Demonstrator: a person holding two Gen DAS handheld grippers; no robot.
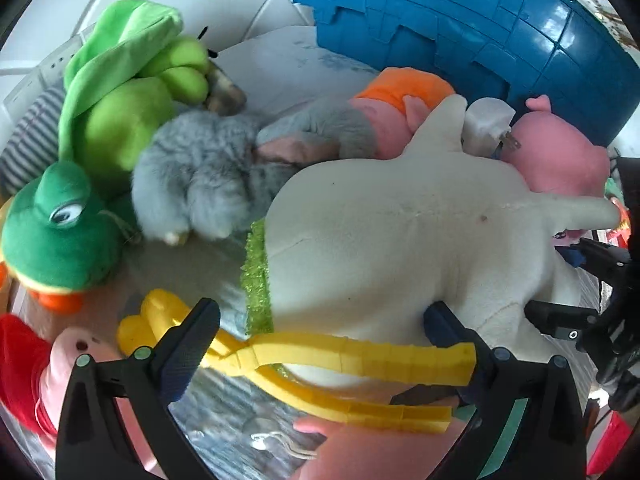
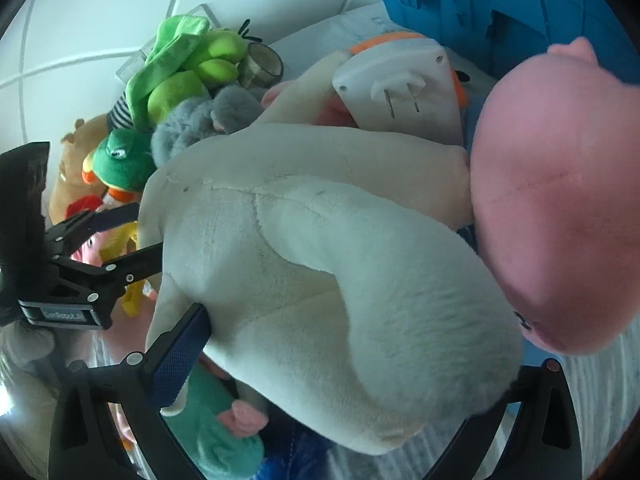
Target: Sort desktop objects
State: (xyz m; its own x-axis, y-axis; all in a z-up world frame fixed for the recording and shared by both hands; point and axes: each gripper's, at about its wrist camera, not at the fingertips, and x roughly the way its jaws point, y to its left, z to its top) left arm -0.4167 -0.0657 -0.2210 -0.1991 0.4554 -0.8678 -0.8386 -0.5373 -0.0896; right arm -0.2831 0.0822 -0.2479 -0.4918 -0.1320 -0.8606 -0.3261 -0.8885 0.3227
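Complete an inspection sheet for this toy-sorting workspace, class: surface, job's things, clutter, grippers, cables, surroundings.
Surface: grey cloth, mostly buried under toys.
Job's things: white plush lies between both grippers; yellow plastic clip in front of it.
Clutter: green frog plush, grey furry plush, pink plush, white plug adapter.
Grippers: left gripper open over the clip; right gripper open around the white plush.
Cables: nothing seen.
Surroundings: blue plastic crate, white tiled wall.
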